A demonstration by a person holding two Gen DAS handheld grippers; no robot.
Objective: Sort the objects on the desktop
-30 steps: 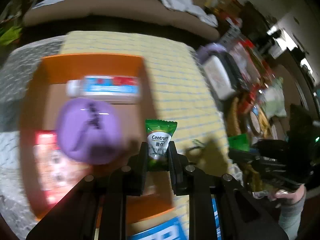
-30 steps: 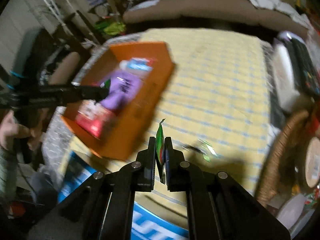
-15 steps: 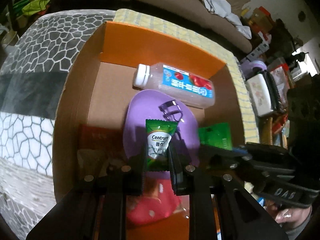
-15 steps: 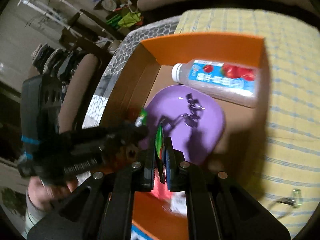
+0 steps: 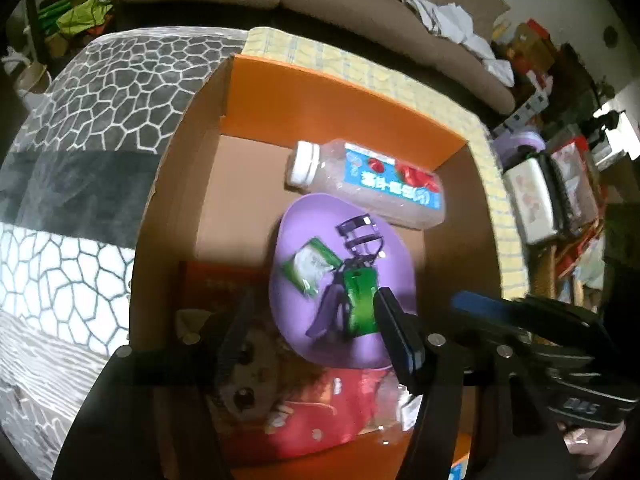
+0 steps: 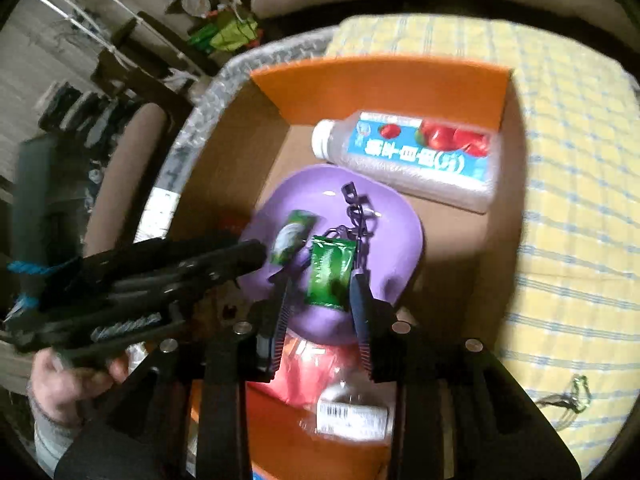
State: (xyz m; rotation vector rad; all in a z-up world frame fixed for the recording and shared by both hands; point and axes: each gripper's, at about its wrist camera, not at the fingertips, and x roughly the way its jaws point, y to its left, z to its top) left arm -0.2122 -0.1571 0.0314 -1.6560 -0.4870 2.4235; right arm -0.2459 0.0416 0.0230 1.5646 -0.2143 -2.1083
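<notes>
An orange cardboard box (image 5: 332,100) (image 6: 376,80) holds a purple plate (image 5: 304,336) (image 6: 384,216). Two green sachets lie loose on the plate, one (image 5: 310,266) (image 6: 290,236) to the left, the other (image 5: 360,304) (image 6: 330,276) by a dark eyelash curler (image 5: 358,232) (image 6: 358,216). My left gripper (image 5: 312,328) is open above the plate and empty. My right gripper (image 6: 320,300) is open too, its fingers on either side of the second sachet. A drink bottle (image 5: 368,184) (image 6: 412,160) lies at the box's back.
A red snack packet (image 5: 320,420) (image 6: 316,376) lies under the plate's near edge. The box sits on a yellow checked cloth (image 6: 576,200), with a grey patterned cover (image 5: 80,120) to its left. A small green thing (image 6: 568,396) lies on the cloth. Clutter lines the right side (image 5: 540,200).
Both grippers opened and let go of their green sachets, which now lie on the purple plate. Both grippers stay over the box.
</notes>
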